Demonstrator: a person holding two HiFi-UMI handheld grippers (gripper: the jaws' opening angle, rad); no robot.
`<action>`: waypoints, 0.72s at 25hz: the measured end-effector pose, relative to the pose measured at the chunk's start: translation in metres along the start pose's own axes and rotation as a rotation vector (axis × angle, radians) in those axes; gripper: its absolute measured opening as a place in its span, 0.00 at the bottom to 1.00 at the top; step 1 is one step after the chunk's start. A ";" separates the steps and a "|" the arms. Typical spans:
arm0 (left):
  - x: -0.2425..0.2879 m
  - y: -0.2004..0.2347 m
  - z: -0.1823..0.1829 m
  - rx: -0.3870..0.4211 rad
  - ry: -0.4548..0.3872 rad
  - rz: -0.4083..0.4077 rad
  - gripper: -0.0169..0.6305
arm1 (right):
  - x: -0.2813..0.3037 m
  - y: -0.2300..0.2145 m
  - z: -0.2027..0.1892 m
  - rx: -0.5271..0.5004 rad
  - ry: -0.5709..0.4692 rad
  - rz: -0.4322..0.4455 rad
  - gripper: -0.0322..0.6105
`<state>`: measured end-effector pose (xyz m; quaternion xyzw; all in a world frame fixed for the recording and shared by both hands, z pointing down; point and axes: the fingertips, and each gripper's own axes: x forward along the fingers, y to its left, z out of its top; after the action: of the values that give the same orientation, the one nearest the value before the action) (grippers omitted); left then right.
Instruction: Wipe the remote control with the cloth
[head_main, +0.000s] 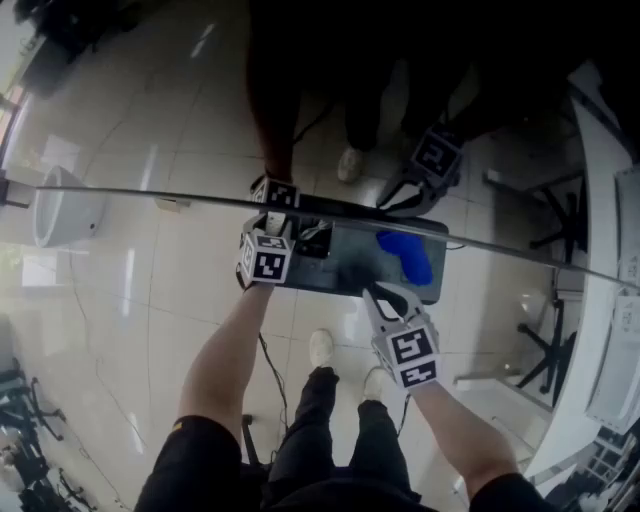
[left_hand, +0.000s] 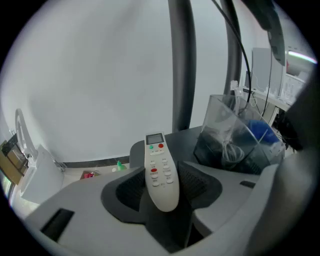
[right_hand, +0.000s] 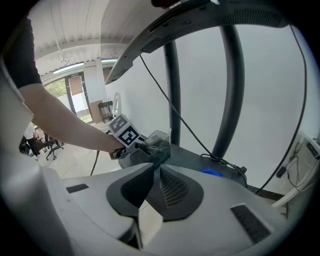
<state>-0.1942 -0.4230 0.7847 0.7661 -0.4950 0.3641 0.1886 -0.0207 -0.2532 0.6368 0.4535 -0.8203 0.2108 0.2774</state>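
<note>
White and long, the remote (left_hand: 161, 175) sits between the jaws of the left gripper (left_hand: 162, 162). These jaws stand wide and press on its sides. They hold it up in the air. Its buttons face up, and its little screen end points away from the gripper. Some buttons are red and one is green.

The right gripper (right_hand: 154, 170) is near the left one but does not touch it. Its jaws are almost together, with only a thin gap. Nothing shows between them.

Both grippers hang over a dark mat (head_main: 345, 268) that lies on a glass counter (head_main: 150, 198). The left one is at the mat's left end. The right one is at the mat's near edge.

A clear box (left_hand: 232, 135) stands on the mat past the remote, with a dark cord inside. It is between the left gripper and the blue cloth (head_main: 407, 255). The cloth lies in a lump on the right part of the mat, and no jaws touch it.

Behind the mat, dark poles (right_hand: 227, 90) go up in front of a white wall.
</note>
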 end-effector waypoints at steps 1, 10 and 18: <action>0.000 0.000 0.000 -0.004 0.003 0.003 0.34 | 0.000 -0.004 0.000 -0.002 0.001 -0.005 0.12; -0.044 0.005 -0.004 -0.075 -0.031 0.042 0.34 | 0.010 -0.050 -0.027 -0.041 0.070 -0.082 0.18; -0.142 -0.030 -0.016 -0.135 -0.115 0.070 0.34 | 0.049 -0.127 -0.069 -0.150 0.206 -0.203 0.35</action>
<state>-0.2082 -0.3109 0.6917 0.7535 -0.5549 0.2918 0.1980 0.0856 -0.3068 0.7328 0.4881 -0.7508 0.1654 0.4131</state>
